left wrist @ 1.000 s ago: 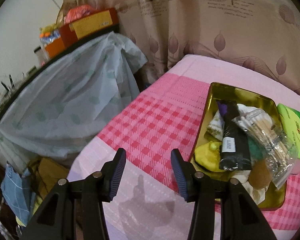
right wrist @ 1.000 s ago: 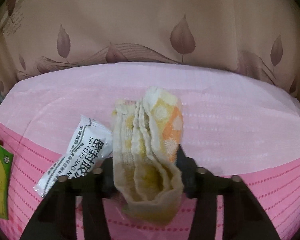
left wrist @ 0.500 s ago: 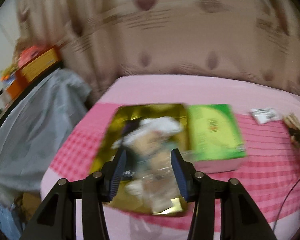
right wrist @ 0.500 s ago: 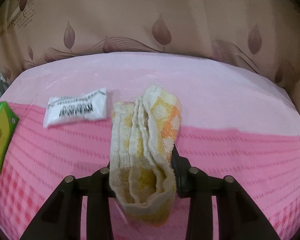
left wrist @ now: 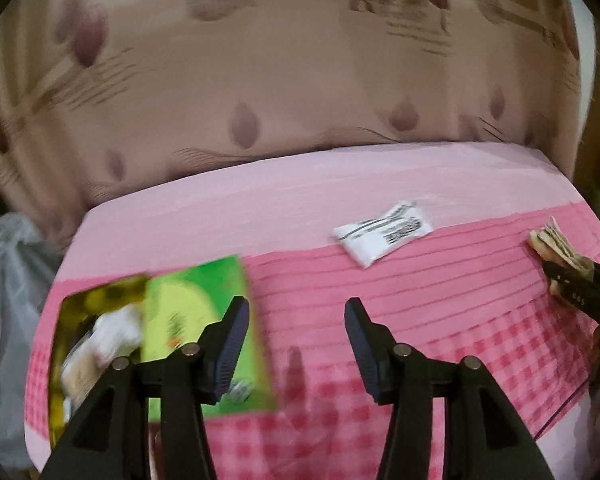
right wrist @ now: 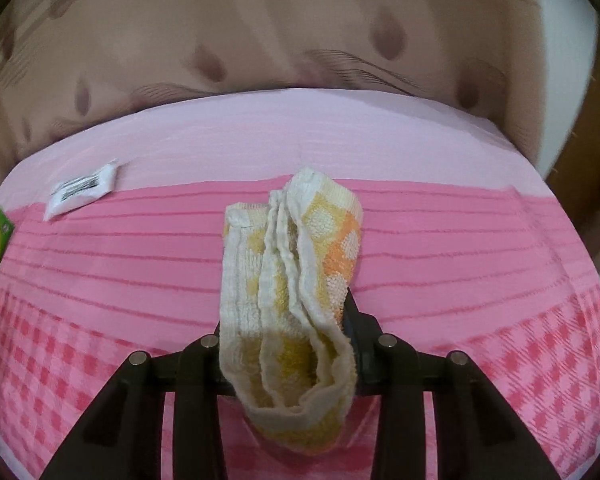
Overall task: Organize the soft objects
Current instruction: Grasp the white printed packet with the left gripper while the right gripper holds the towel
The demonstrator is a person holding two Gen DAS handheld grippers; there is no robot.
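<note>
- Folded towel [right wrist: 296,280] pinched tight in right gripper [right wrist: 288,344], up above the pink bed [right wrist: 460,248], near its right edge.
- Soft, light, floppy; best held around the thick folded middle.
- Left gripper [left wrist: 296,344] just opening wider, nothing inside.
- White packet [left wrist: 382,236] toward the far edge.

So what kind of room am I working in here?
Probably a home bedroom: a bed-like surface under a pink checked cover, a leaf-patterned curtain right behind it, and household clutter in a gold tin.
</note>
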